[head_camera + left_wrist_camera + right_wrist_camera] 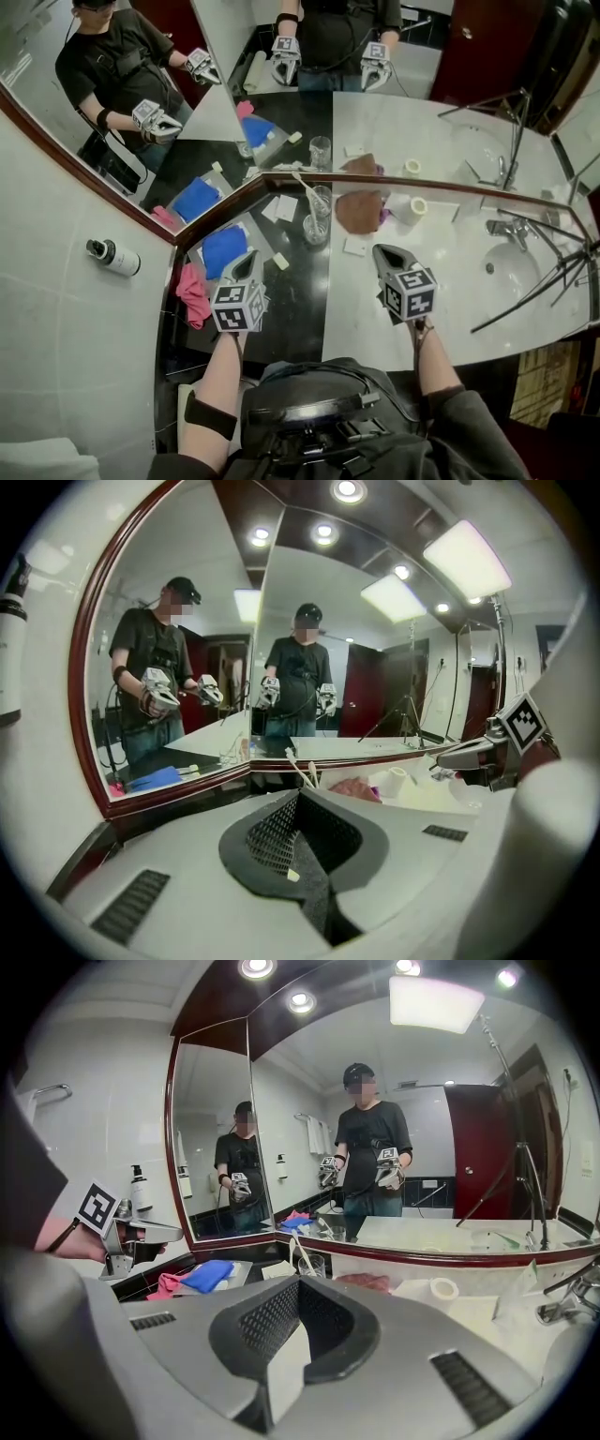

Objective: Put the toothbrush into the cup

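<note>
Toothbrush [305, 192] stands tilted in the cup [316, 225] by the mirror in the head view, ahead of and between the left gripper [247, 258] and right gripper [382, 253], touching neither; in the left gripper view the jaws are together on nothing, with the toothbrush [300, 769] farther off above their tip. In the right gripper view the jaws are likewise closed and empty; the toothbrush [298, 1251] and cup [312, 1266] sit beyond them.

Corner mirrors [441, 122] rise behind a white countertop [459, 258].
</note>
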The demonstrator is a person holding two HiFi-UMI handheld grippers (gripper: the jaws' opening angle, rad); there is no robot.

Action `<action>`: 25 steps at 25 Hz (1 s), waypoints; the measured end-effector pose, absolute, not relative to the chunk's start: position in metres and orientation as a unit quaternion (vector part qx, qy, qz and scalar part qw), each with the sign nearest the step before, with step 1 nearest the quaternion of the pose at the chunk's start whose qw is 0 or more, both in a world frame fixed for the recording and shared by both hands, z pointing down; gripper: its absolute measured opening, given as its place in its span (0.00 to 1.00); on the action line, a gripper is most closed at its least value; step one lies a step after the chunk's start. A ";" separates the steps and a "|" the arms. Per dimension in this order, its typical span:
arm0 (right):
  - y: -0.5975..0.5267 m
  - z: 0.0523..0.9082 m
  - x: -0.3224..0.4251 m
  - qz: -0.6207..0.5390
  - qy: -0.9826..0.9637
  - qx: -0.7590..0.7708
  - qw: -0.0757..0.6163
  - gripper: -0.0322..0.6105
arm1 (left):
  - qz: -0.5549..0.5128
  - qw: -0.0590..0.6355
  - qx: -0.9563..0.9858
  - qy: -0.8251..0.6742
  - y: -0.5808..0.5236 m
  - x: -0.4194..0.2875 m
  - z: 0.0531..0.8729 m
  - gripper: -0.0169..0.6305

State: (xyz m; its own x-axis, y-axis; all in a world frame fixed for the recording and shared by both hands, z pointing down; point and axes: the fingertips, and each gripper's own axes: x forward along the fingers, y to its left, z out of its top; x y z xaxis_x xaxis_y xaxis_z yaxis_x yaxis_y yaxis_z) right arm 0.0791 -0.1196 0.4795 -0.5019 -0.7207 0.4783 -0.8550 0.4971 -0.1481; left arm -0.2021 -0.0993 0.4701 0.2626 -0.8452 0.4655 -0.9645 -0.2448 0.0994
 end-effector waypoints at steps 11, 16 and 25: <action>-0.118 0.486 0.054 0.185 -0.856 0.446 0.186 0.08 | 0.158 0.198 0.770 -0.585 -0.100 -0.211 0.479 0.03; -0.131 0.501 0.035 0.183 -0.858 0.438 0.200 0.16 | 0.160 0.198 0.770 -0.584 -0.101 -0.214 0.484 0.03; -0.197 0.527 -0.022 0.180 -0.858 0.426 0.223 0.30 | 0.161 0.205 0.774 -0.577 -0.113 -0.211 0.495 0.03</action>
